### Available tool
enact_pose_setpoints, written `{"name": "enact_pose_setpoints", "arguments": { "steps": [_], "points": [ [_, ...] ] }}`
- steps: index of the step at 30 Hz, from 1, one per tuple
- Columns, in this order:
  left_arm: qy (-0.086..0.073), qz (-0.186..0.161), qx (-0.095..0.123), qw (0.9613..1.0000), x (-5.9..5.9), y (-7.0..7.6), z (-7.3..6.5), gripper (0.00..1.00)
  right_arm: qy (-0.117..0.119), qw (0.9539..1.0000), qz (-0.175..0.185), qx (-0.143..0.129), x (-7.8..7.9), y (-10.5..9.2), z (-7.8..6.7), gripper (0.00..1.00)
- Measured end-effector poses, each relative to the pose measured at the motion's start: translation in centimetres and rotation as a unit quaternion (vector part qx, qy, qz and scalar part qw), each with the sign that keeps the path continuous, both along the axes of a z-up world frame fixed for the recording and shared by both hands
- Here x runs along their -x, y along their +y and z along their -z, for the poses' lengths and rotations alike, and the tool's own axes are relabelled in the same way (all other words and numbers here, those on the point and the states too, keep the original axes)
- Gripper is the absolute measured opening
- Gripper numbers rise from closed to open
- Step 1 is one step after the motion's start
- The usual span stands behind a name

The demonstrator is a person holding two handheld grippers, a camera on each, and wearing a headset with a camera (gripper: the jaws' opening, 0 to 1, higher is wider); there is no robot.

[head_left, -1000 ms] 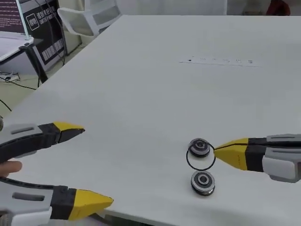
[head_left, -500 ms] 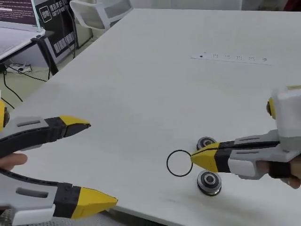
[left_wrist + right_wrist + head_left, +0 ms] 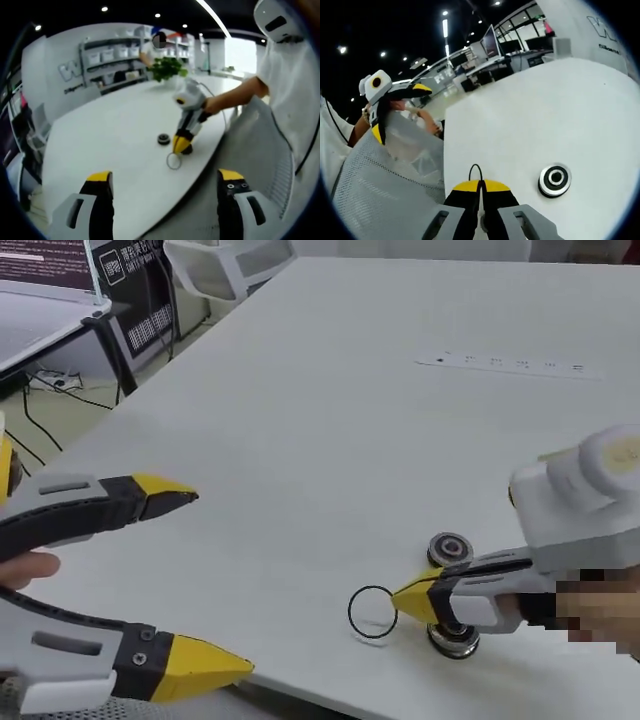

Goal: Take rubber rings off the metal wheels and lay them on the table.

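- While pinched between the closed jaws of the right hand-held gripper [image 3: 400,602], the rubber ring [image 3: 350,610] is off both wheels, low over the worktop [image 3: 330,420] near its front edge.
- Far metal wheel [image 3: 450,549]: just beyond that gripper.
- Near metal wheel [image 3: 455,640]: partly under it.
- Left hand-held gripper [image 3: 195,585]: jaws spread, empty, well apart.

- Table [image 3: 300,390]: plain white.
- Rubber ring [image 3: 372,612]: black.
- Far metal wheel [image 3: 450,549]: concentric dark and pale rings.
- Near metal wheel [image 3: 455,638]: silver-grey with a dark band.
- Left gripper [image 3: 218,584] and right gripper [image 3: 405,602]: yellow tips, black mid-sections, pale grey bodies.
- Sign [image 3: 140,300], far left: black, with white barcode stripes.
- Chair [image 3: 225,265], far left: white.
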State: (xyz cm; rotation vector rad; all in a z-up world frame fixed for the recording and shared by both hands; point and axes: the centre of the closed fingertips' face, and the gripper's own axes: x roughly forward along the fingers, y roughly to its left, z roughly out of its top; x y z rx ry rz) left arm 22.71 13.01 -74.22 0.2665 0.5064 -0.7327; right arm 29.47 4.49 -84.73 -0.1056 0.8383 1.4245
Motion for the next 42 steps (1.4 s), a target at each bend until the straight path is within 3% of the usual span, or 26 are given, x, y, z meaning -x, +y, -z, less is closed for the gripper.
{"name": "enact_pose_setpoints", "arguments": {
  "steps": [2,10,20,31,34,42],
  "points": [
    [-0.001,-0.001,-0.002,1.0,0.1,0.1,0.0,0.86,-0.015,0.9997,0.006,0.018,-0.6,-0.2,0.6,0.0],
    [0.002,-0.006,-0.007,1.0,0.1,0.4,0.1,0.86,-0.017,0.9996,0.004,0.022,-0.6,-0.3,0.9,0.0],
    [0.007,-0.002,-0.017,0.9998,0.0,0.2,0.4,0.86,-0.027,0.999,0.001,0.036,-0.9,-0.9,1.2,0.08],
    [0.005,0.005,-0.021,0.9998,-0.2,-0.2,0.1,0.86,-0.047,0.9987,0.009,0.014,-1.5,-1.7,-0.5,0.11],
    [0.006,0.009,-0.019,0.9998,-0.3,-0.4,0.1,0.86,-0.061,0.9981,0.012,0.004,-1.7,-2.2,-1.2,0.11],
    [0.008,0.029,-0.027,0.9992,-0.9,-1.1,0.0,0.86,-0.063,0.9976,0.029,-0.009,-1.9,-4.5,-2.3,0.15]
  ]
}}
